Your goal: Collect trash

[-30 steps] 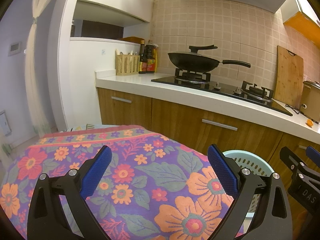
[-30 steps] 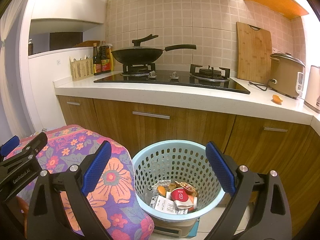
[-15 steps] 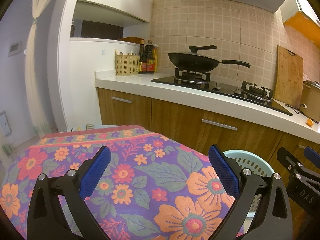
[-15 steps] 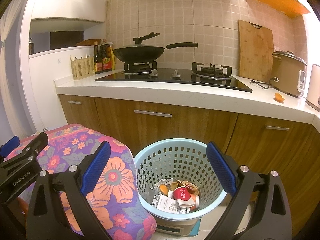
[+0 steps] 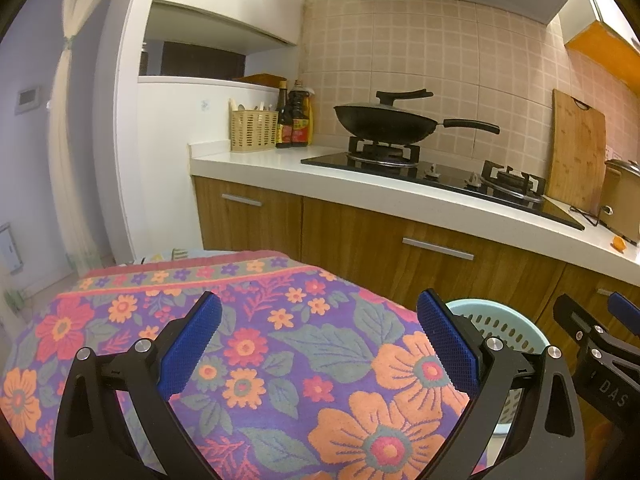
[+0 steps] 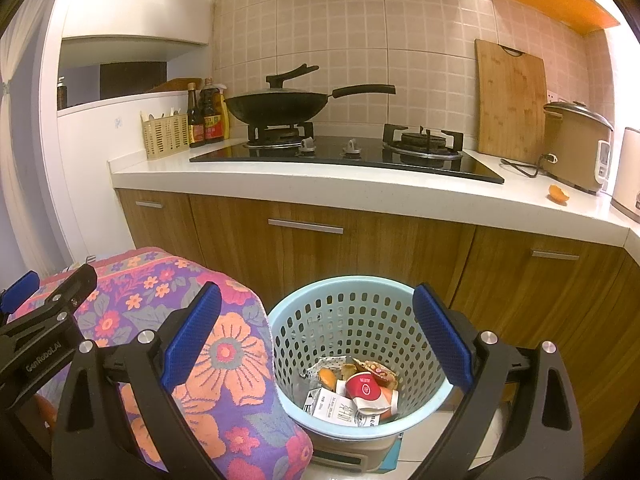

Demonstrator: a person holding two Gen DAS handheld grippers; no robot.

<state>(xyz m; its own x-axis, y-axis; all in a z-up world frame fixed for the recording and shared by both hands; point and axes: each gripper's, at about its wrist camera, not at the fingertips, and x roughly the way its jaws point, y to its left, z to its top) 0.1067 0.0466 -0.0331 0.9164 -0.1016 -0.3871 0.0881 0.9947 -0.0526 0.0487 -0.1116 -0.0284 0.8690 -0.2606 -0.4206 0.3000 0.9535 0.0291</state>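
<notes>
A pale blue perforated basket (image 6: 296, 320) stands on the floor below the counter, holding several pieces of trash (image 6: 356, 394): a red-lidded cup, cartons, orange peel. My right gripper (image 6: 316, 340) hangs open above and in front of it, nothing between its blue pads. A small piece of orange peel (image 6: 559, 193) lies on the white counter near the rice cooker; in the left wrist view the same peel (image 5: 618, 243) sits at the far right. My left gripper (image 5: 318, 346) is open over a flower-patterned cloth (image 5: 280, 340); the basket rim (image 5: 500, 320) shows behind its right finger.
The cloth-covered surface (image 6: 224, 360) sits just left of the basket. On the counter (image 6: 360, 188) are a gas hob with a black wok (image 6: 280, 106), sauce bottles (image 6: 204, 120), a utensil holder, a wooden cutting board (image 6: 510, 102) and a rice cooker (image 6: 576, 148). Wooden cabinet doors lie behind the basket.
The right wrist view has shifted slightly, so the basket now sits a little higher and further right. The left gripper has barely moved. Both grippers stay open.
</notes>
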